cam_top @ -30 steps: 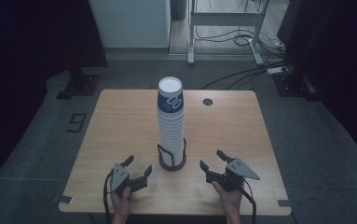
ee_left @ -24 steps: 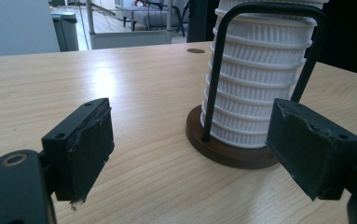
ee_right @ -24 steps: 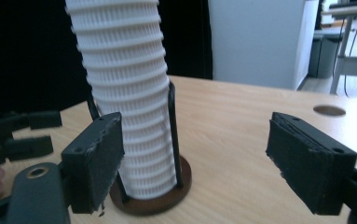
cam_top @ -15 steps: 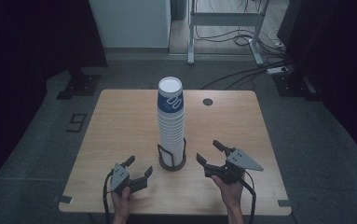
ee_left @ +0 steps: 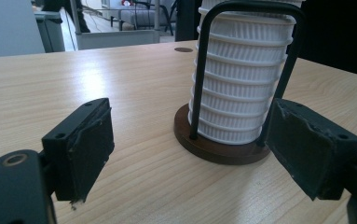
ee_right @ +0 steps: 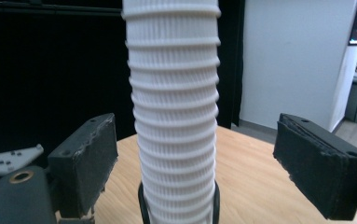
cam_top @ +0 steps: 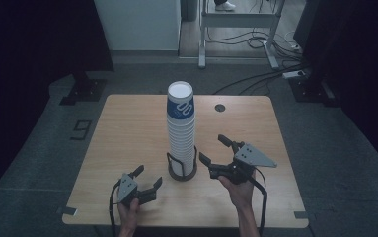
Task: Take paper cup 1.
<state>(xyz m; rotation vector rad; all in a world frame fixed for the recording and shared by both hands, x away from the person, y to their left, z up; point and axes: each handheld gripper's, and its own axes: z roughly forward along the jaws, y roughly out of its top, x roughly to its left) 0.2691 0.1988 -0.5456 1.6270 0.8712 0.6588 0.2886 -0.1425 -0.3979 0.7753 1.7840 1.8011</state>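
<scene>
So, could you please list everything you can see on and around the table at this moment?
Table: one, light wood, centre of the high view.
Cup stack: one tall stack, white ribbed, topmost blue and white, table's middle.
Holder: one, dark round base with black wire loop, around the stack's foot.
Round hole: one, dark, far side of the tabletop.
Left gripper: one, black, open, near edge, left of the holder.
Right gripper: one, black, open, right of the stack.
Hands: two, holding the grippers.
</scene>
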